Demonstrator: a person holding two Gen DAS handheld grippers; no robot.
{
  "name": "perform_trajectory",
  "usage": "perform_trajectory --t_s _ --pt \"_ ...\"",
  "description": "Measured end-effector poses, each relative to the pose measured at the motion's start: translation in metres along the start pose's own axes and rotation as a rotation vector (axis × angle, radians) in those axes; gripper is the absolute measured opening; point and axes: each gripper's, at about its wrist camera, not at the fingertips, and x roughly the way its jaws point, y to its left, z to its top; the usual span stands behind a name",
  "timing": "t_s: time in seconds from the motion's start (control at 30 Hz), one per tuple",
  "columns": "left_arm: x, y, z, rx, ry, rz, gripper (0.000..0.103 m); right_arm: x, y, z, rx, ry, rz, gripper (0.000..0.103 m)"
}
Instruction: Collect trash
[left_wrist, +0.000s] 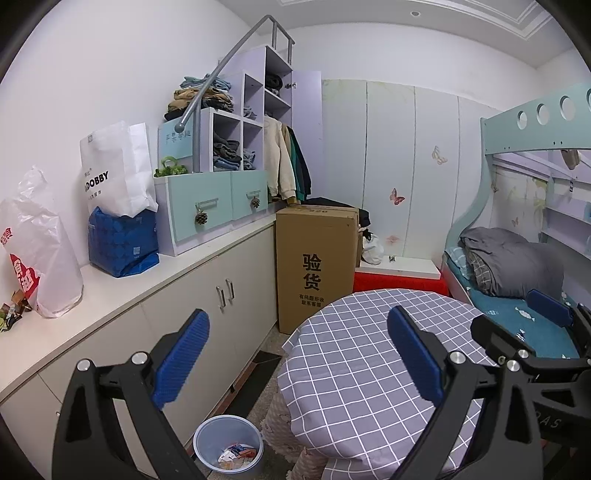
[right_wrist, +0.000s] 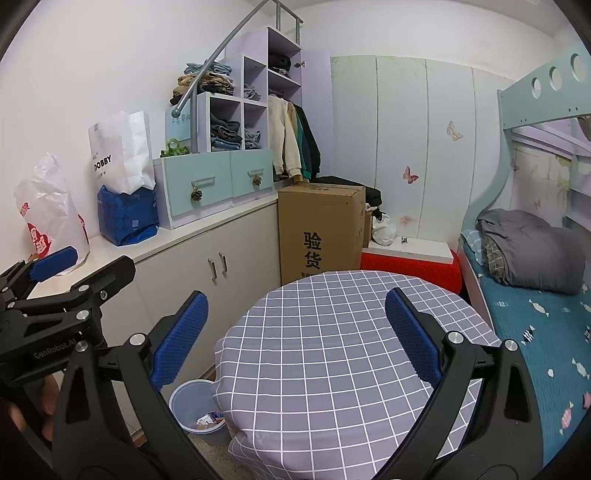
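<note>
Above table (right_wrist: 332, 332), both grippers spread.

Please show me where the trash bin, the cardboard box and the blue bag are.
trash bin (left_wrist: 207, 439): left wrist view, on its left inner wall.
cardboard box (left_wrist: 314, 236): left wrist view, on its front face.
blue bag (right_wrist: 127, 218): right wrist view, on its front side.

The tall cardboard box (left_wrist: 317, 266), at about twelve o'clock beyond the checked table, carries large black "验货" with smaller lines beneath — too small to read surely. The white paper bag (left_wrist: 116, 173) at ten o'clock shows "DOBBY". In the right wrist view, the left gripper (right_wrist: 79, 260) at nine o'clock bears "GenRobot.AI".
</note>
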Motion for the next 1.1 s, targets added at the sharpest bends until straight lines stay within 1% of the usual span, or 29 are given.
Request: perform_trajectory --t_s 1.1 --pt "0.0018 0.0036 -0.0070 -0.002 0.013 -0.004 0.095 0.0068 0.0033 -0.0039 0.014 0.026 0.015 0.095"
